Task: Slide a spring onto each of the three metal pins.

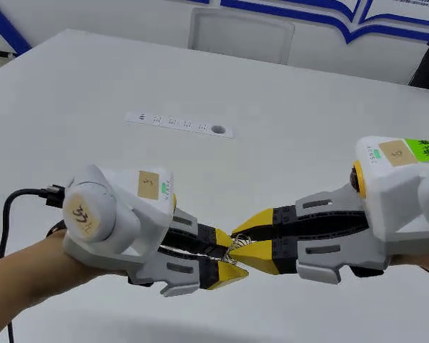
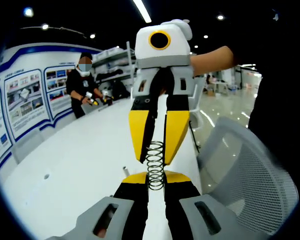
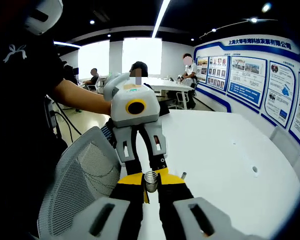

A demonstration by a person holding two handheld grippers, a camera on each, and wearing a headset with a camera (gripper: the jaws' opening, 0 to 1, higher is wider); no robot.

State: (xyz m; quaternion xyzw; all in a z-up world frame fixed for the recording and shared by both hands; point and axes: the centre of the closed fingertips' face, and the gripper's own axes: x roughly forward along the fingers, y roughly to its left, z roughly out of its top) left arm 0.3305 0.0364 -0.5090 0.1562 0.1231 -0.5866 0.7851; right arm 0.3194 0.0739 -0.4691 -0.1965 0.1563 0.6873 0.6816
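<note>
My two grippers meet tip to tip low over the white table (image 1: 286,157). A small steel coil spring (image 1: 237,246) lies between their yellow tips. The right gripper (image 1: 243,247) is shut on the spring (image 3: 150,181), which sits end-on between its fingertips in the right gripper view. From the left gripper view the spring (image 2: 155,165) runs from the right gripper's yellow fingers (image 2: 176,130) down to the left gripper (image 2: 153,179). The left gripper (image 1: 224,259) has its jaws nearly together on a thin metal pin (image 1: 193,251). Another small metal pin (image 3: 183,175) stands on the table beside the tips.
A built-in socket strip (image 1: 180,123) sits mid-table, with a chair (image 1: 239,32) beyond the far edge. A black cable (image 1: 14,207) trails from the left gripper. A grey mesh chair (image 2: 250,175) stands close to the table edge. People stand farther off in the room.
</note>
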